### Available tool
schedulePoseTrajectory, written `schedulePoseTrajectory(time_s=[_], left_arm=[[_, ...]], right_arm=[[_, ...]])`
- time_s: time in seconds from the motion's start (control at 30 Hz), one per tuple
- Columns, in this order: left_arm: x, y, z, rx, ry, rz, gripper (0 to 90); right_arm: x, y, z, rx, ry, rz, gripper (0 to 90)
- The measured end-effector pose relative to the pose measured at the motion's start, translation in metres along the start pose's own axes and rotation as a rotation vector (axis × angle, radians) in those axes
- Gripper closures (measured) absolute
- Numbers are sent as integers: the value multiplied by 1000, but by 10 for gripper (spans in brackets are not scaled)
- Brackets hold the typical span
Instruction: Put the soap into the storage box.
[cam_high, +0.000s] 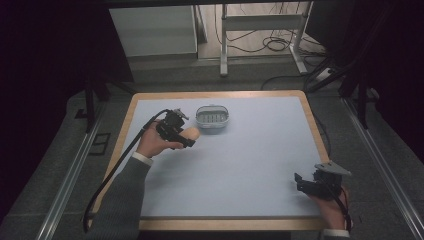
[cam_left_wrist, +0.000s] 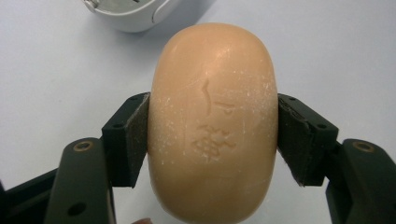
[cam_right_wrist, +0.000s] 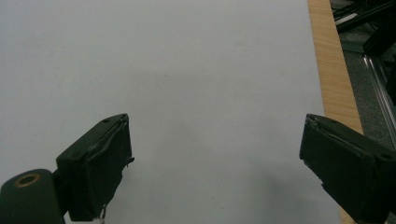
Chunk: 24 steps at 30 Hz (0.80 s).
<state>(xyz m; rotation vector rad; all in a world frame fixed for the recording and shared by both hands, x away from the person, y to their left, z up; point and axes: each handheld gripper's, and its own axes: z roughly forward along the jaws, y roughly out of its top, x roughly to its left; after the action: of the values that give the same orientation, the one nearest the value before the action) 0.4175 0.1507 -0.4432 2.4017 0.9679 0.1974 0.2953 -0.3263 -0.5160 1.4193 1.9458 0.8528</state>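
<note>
The left gripper (cam_high: 181, 136) sits at about ten o'clock on the worktop (cam_high: 260, 160), in the person's left hand (cam_high: 152, 145), with its cable trailing back toward seven o'clock. Its fingers (cam_left_wrist: 128, 135) are closed on a bar of soap (cam_left_wrist: 212, 123), one pad pressed flat against each long side, so the bar is pinched across its width. The soap is tan and oval, with a faint stamped mark on its upper face and pale dusty specks near the edges. Seen from above, the soap (cam_high: 192, 133) juts out of the gripper toward three o'clock, just short of the soap dish (cam_high: 212, 118).

The soap dish is a small pale grey tub with a slotted insert, standing at about eleven o'clock on the worktop, near the far edge. In the left gripper view a corner of the dish (cam_left_wrist: 128, 14) shows at about eleven o'clock, just beyond the far end of the bar and apart from it.

The right gripper (cam_high: 306, 182) rests at about four o'clock on the worktop, close to the near right corner, held in the person's right hand (cam_high: 332, 205). Its fingers (cam_right_wrist: 100, 163) are spread wide with nothing between them, only bare pale worktop (cam_right_wrist: 201, 84); the wooden rim (cam_right_wrist: 334, 70) runs past at two o'clock in that view.
</note>
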Motion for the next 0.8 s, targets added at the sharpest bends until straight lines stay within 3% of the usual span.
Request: schedulePoseTrajectory(time_s=[0.8], left_arm=[[12, 26, 4, -3, 13, -1, 325]], right_arm=[[-1, -1, 1, 4, -2, 2, 92]])
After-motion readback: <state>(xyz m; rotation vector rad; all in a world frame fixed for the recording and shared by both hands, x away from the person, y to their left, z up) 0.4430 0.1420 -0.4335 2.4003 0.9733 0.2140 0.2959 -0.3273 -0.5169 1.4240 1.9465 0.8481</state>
